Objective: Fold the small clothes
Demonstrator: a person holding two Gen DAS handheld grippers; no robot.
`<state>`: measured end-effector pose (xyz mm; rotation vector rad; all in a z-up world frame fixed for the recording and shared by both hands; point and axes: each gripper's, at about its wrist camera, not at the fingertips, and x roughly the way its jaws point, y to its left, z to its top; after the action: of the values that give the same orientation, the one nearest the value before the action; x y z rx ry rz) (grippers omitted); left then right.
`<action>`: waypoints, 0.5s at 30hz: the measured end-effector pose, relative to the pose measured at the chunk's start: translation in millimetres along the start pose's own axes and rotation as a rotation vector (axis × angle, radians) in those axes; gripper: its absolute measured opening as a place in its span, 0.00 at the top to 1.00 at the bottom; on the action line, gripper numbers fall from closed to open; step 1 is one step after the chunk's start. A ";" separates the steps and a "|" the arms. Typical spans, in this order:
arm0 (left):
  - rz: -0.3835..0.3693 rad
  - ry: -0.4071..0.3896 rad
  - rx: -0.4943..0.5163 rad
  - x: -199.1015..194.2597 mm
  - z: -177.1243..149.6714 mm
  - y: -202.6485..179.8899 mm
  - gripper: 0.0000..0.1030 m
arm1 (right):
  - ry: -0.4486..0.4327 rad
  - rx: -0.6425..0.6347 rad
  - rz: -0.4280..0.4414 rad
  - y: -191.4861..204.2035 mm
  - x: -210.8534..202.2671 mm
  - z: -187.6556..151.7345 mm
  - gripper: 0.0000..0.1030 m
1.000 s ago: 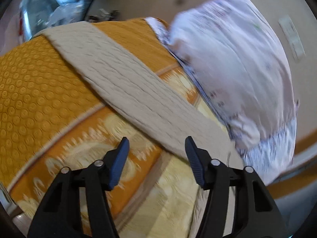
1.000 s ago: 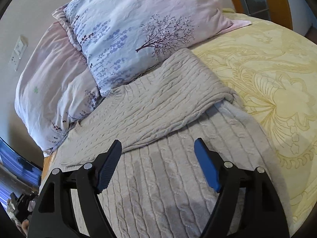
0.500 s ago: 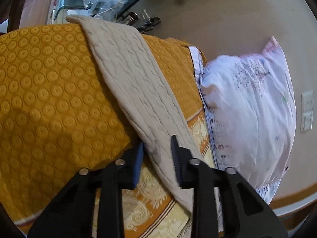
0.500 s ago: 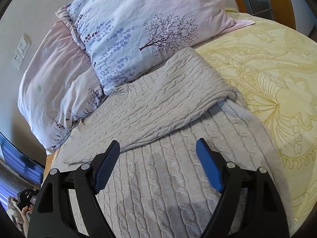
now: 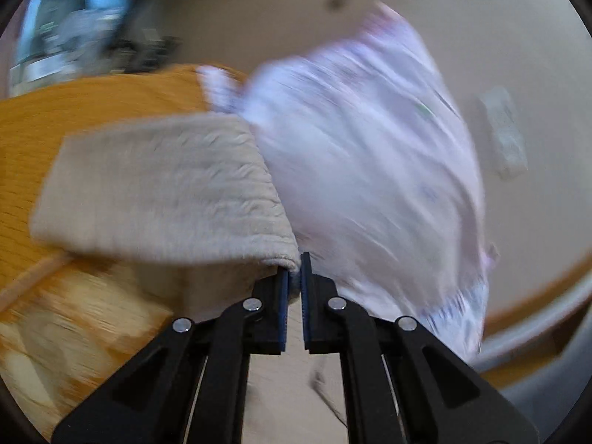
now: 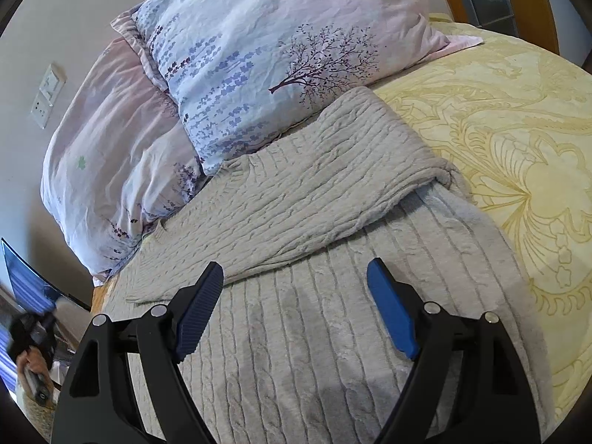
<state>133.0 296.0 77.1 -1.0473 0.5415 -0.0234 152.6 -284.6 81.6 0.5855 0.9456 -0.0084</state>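
- Gripping a fold of the beige knit sweater (image 5: 159, 199), the left gripper (image 5: 294, 281) has its jaws pressed nearly together on the cloth, with the pinched edge caught between the blue pads.
- From that pinch the sweater part spreads up and to the left as a broad flap, lifted above the orange bedspread (image 5: 74, 111).
- Just right of the flap in the left wrist view sits a pale pink pillow (image 5: 370, 170), and the whole view is smeared with motion blur.
- Behind the pillow is a plain beige wall (image 5: 518, 55) with a light switch plate (image 5: 505, 133) on it.
- In the right wrist view the right gripper (image 6: 296, 307) hangs over the sweater body (image 6: 314, 351), its jaws wide apart and holding nothing.
- A sleeve (image 6: 307, 199) lies folded across the upper body of the sweater, running from the right shoulder down toward the left.
- The sweater lies flat on a yellow patterned bedspread (image 6: 518, 148), its upper edge touching two pillows.
- One pillow printed with a tree and purple flowers (image 6: 277, 48) overlaps the pink pillow (image 6: 122, 140) to its left.
- A wall socket plate (image 6: 50, 96) shows on the wall at far left.
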 end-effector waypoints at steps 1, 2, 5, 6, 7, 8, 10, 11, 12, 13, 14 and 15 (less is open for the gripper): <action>-0.023 0.020 0.031 6.3 -8.6 -13.7 0.95 | -0.001 0.000 0.000 -0.1 0.0 0.0 0.21; -0.048 0.046 0.062 13.7 -19.4 -27.9 0.95 | -0.001 0.002 0.000 -0.1 -0.2 -0.3 0.21; -0.131 0.155 0.158 43.1 -64.1 -69.8 0.95 | -0.001 0.007 0.008 -1.3 -0.4 -0.5 0.21; -0.146 0.197 0.193 55.3 -83.2 -82.6 0.95 | -0.001 0.009 0.014 -1.9 -0.5 -0.4 0.21; -0.151 0.228 0.219 64.8 -97.7 -91.0 0.95 | 0.000 0.010 0.019 -2.6 -1.0 -0.4 0.21; -0.150 0.263 0.249 75.8 -114.3 -98.9 0.95 | 0.000 0.013 0.026 -3.2 -1.2 -0.4 0.21; -0.123 0.343 0.309 99.4 -150.7 -110.6 0.95 | 0.009 0.018 0.030 -4.2 -1.3 0.2 0.21; -0.103 0.383 0.335 111.5 -165.8 -112.8 0.94 | 0.018 0.015 0.027 -3.7 -1.3 0.5 0.21; -0.078 0.434 0.363 126.5 -182.7 -114.5 0.94 | 0.031 0.003 0.017 -1.8 -1.8 0.6 0.21; -0.052 0.481 0.389 136.1 -195.9 -114.6 0.93 | 0.042 -0.013 0.007 0.7 -1.9 1.2 0.21; -0.035 0.508 0.399 142.4 -202.7 -111.8 0.87 | 0.058 -0.033 0.004 4.6 -3.0 2.4 0.21; -0.025 0.534 0.404 145.1 -208.2 -108.8 0.83 | 0.075 -0.059 0.015 10.3 -4.8 4.4 0.21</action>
<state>194.0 31.3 27.5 -0.6436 0.9613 -0.4275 155.7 -279.2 92.1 0.5412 1.0109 0.0555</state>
